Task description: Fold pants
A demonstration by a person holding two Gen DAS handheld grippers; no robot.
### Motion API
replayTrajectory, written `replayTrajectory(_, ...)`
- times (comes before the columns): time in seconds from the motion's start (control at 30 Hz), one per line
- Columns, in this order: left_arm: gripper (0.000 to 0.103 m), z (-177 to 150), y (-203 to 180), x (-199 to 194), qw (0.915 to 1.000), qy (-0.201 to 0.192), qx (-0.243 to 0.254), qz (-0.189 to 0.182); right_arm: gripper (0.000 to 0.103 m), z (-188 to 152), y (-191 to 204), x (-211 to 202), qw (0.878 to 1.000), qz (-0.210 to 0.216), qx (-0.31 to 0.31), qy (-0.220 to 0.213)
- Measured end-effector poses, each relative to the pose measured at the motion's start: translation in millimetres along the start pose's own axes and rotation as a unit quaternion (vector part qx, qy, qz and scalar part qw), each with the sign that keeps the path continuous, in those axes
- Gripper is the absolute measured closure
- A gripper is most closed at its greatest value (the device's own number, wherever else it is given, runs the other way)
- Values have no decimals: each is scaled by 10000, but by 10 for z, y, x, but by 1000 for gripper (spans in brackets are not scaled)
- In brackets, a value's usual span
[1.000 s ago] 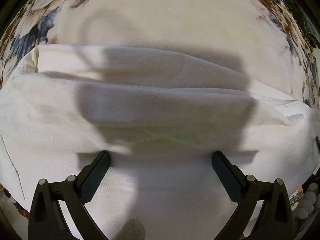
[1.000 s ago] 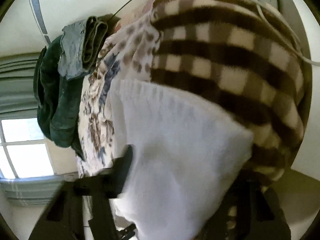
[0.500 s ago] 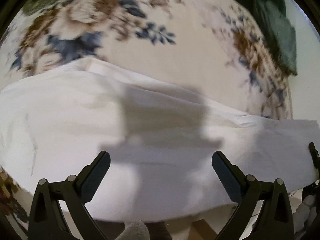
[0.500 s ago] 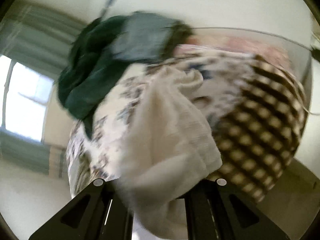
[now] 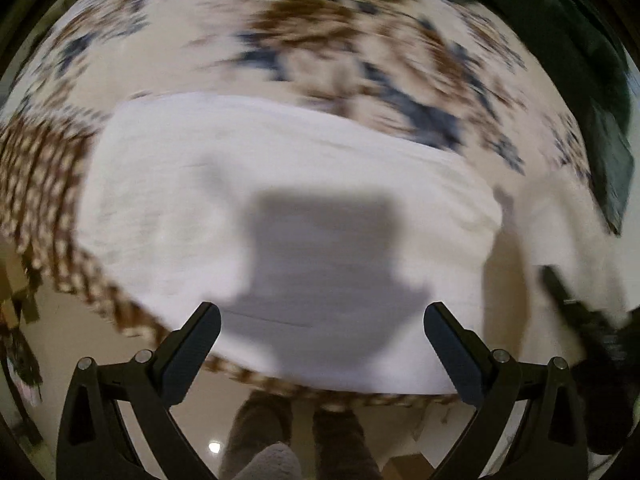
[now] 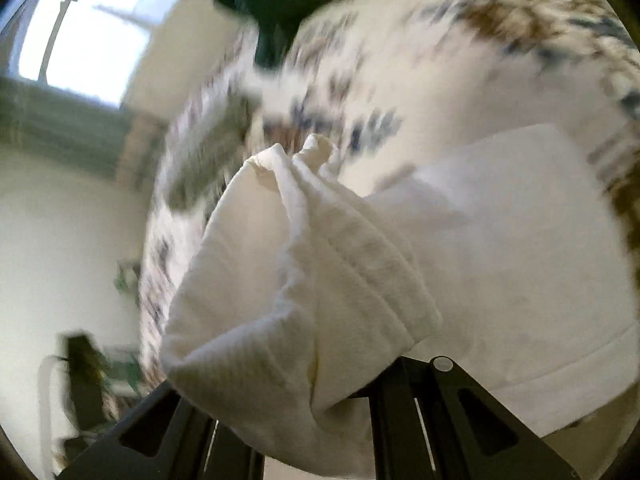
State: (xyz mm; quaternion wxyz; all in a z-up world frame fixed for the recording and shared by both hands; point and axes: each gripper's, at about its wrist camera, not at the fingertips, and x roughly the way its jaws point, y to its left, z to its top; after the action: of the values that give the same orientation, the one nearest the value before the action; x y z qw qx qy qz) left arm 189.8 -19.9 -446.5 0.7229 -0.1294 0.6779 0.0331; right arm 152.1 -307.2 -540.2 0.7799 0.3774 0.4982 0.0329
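Observation:
White pants [image 5: 288, 200] lie across a floral bedspread [image 5: 340, 52]. My left gripper [image 5: 320, 336] is open and empty, raised above the near edge of the pants. In the right wrist view my right gripper [image 6: 296, 392] is shut on a bunched end of the white pants [image 6: 304, 280] and holds it lifted, with the rest of the cloth trailing to the right. Its fingertips are hidden by the fabric. The right gripper shows blurred at the right edge of the left wrist view [image 5: 580, 320].
A brown checked blanket [image 5: 44, 184] hangs over the bed's near edge. Dark green clothes [image 5: 592, 92] are piled at the far right of the bed. The person's feet [image 5: 300, 424] stand on the floor below. A window [image 6: 92, 36] is at upper left in the right view.
My left gripper has pulled back and up from the pants, so the bed edge and floor now show. My right gripper has swung round, lifting the bunched end over the pants.

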Motion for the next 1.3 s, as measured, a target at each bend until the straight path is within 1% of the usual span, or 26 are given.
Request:
replayTrajectory(0.07, 0, 0, 254, -10, 9997, -28, -214, 80, 95, -219, 156, 407, 9979, -380, -394, 358)
replayTrajectory(0.13, 0, 3, 466, 7, 9991, -18, -410, 125, 87, -421, 228, 732, 9919, -703, -705, 783)
replayTrajectory(0.17, 0, 5, 516, 11, 9988, -7, -466, 125, 77, -500, 243, 870, 9882, -862, -762, 1010)
replayTrajectory(0.2, 0, 12, 571, 16, 9985, 8, -534, 113, 61, -580, 274, 920, 9860, -895, -847, 1124)
replayTrajectory(0.23, 0, 23, 599, 16, 9983, 11, -584, 73, 52, -643, 344, 914, 9847, -783, -1002, 1191)
replayTrajectory(0.27, 0, 40, 605, 15, 9977, -83, -664, -79, 41, -648, 412, 869, 9836, -563, -1145, 1278)
replayTrajectory(0.3, 0, 62, 589, 9, 9977, -89, -662, -140, 38, -636, 452, 814, 9829, -346, -1198, 1352)
replayTrajectory(0.33, 0, 89, 542, -2, 9977, -114, -629, -230, 38, -620, 456, 716, 9834, -96, -1159, 1396)
replayTrajectory(0.37, 0, 112, 488, -11, 9978, -132, -572, -319, 38, -566, 404, 591, 9854, 89, -980, 1392)
replayTrajectory(0.43, 0, 166, 314, 16, 9977, -161, -402, -531, 37, -428, 256, 363, 9908, 96, -551, 1234)
replayTrajectory(0.5, 0, 217, 87, 126, 9970, -8, -159, -762, 37, -250, -6, 157, 9938, -231, -183, 1072)
replayTrajectory(0.57, 0, 231, -166, 306, 9961, 131, 77, -866, 37, -100, -305, -57, 9937, -721, 55, 859)
replayTrajectory(0.6, 0, 226, -284, 409, 9960, 191, 229, -839, 37, -17, -412, -125, 9924, -919, 143, 810)
replayTrajectory(0.67, 0, 203, -472, 641, 9965, 361, 454, -608, 37, 122, -716, -277, 9879, -1316, 407, 719)
replayTrajectory(0.7, 4, 185, -528, 741, 9966, 400, 518, -492, 37, 162, -828, -353, 9858, -1441, 512, 693)
replayTrajectory(0.73, 6, 163, -569, 814, 9969, 388, 576, -375, 37, 215, -943, -419, 9843, -1516, 613, 660)
replayTrajectory(0.77, 10, 137, -599, 839, 9967, 296, 680, -333, 37, 243, -1037, -461, 9823, -1626, 683, 626)
replayTrajectory(0.8, 38, 113, -615, 814, 9965, 113, 781, -280, 37, 264, -1089, -469, 9804, -1733, 715, 607)
replayTrajectory(0.83, 74, 89, -616, 765, 9958, -68, 876, -249, 37, 270, -1146, -509, 9793, -1791, 734, 595)
replayTrajectory(0.87, 91, 54, -594, 703, 9949, -216, 946, -271, 37, 281, -1210, -521, 9786, -1813, 760, 603)
replayTrajectory(0.97, 95, -31, -451, 544, 9941, -354, 704, -744, 37, 277, -1301, -497, 9768, -1889, 745, 681)
replayTrajectory(1.07, 96, -76, -358, 421, 9935, -340, 578, -916, 37, 237, -1263, -437, 9760, -1933, 671, 745)
replayTrajectory(1.17, 96, -69, -295, 459, 9942, -235, 616, -853, 37, 232, -1166, -346, 9767, -1909, 570, 803)
replayTrajectory(1.2, 96, -59, -282, 522, 9949, -134, 611, -793, 37, 229, -1115, -304, 9767, -1903, 545, 822)
replayTrajectory(1.23, 91, -22, -227, 599, 9957, 84, 484, -782, 37, 220, -1093, -282, 9776, -1844, 512, 876)
replayTrajectory(1.3, 90, 61, -91, 629, 9939, 389, -16, -1033, 37, 186, -1014, -233, 9791, -1749, 436, 945)
